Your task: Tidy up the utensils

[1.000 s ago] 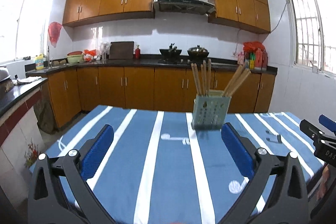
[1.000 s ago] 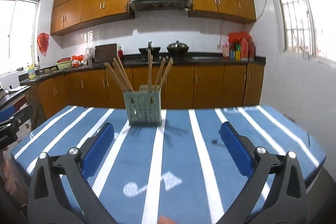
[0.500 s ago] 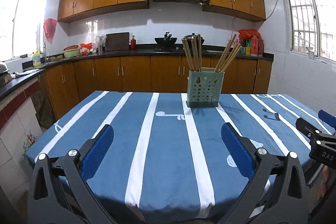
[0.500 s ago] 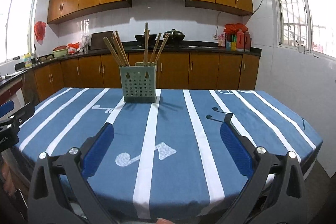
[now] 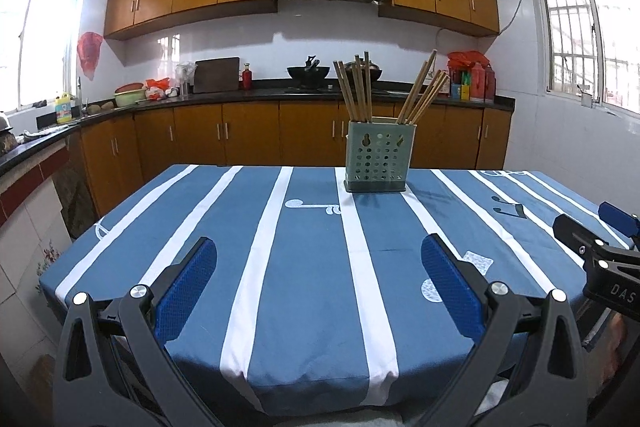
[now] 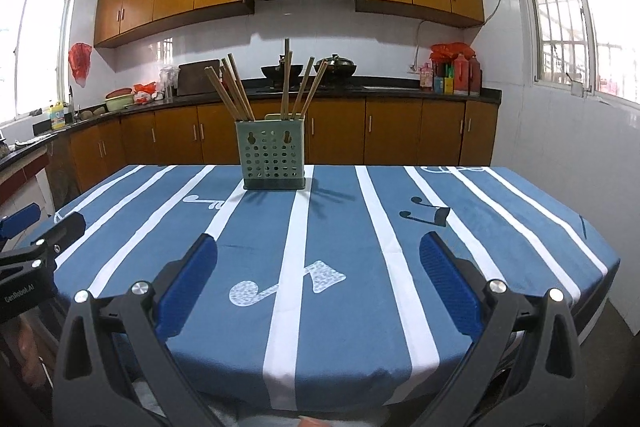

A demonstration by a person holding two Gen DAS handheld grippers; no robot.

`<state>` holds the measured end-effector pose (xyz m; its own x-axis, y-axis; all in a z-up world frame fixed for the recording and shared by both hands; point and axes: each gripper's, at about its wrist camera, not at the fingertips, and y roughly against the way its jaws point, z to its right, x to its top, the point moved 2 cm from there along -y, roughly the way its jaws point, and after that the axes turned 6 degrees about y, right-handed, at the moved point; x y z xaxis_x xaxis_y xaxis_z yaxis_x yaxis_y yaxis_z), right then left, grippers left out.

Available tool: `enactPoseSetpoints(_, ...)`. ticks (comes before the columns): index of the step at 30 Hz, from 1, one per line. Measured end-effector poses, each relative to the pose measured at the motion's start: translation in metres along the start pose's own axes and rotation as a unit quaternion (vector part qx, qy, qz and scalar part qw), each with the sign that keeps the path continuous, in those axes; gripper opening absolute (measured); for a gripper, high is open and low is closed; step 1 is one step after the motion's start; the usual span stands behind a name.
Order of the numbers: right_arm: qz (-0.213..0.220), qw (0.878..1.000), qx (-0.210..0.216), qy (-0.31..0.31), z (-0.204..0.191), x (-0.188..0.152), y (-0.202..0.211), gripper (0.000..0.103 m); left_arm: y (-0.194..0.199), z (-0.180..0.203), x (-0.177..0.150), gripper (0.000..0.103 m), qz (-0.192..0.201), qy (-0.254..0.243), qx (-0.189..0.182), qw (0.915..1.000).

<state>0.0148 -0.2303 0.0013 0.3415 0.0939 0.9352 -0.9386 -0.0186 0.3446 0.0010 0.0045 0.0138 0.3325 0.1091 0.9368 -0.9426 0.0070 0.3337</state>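
Observation:
A pale green perforated utensil holder (image 5: pixel 378 161) stands at the far side of the table, with several wooden chopsticks (image 5: pixel 357 91) upright in it. It also shows in the right wrist view (image 6: pixel 273 159) with the chopsticks (image 6: pixel 237 91). My left gripper (image 5: pixel 319 259) is open and empty, back at the near table edge. My right gripper (image 6: pixel 318 255) is open and empty, also at the near edge. Each gripper shows at the edge of the other's view: the right one (image 5: pixel 600 247) and the left one (image 6: pixel 36 247).
The table wears a blue cloth with white stripes (image 5: pixel 316 267), (image 6: pixel 360 247). Kitchen counters and wooden cabinets (image 5: pixel 240 139) run behind and to the left. A white tiled wall with a window (image 6: pixel 568 27) is at the right.
Both grippers have drawn back from the holder toward the near table edge and risen; the holder now looks smaller and farther. Both stay open and empty.

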Motion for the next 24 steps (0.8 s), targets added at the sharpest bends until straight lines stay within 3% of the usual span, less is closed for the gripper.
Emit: enactPoseSetpoints(24,-0.012,1.000,0.004,-0.014,0.0031,-0.0049,-0.0053,0.099,-0.0017,-0.0021,-0.0039,0.101,-0.011,0.006,-0.002,0.9999)
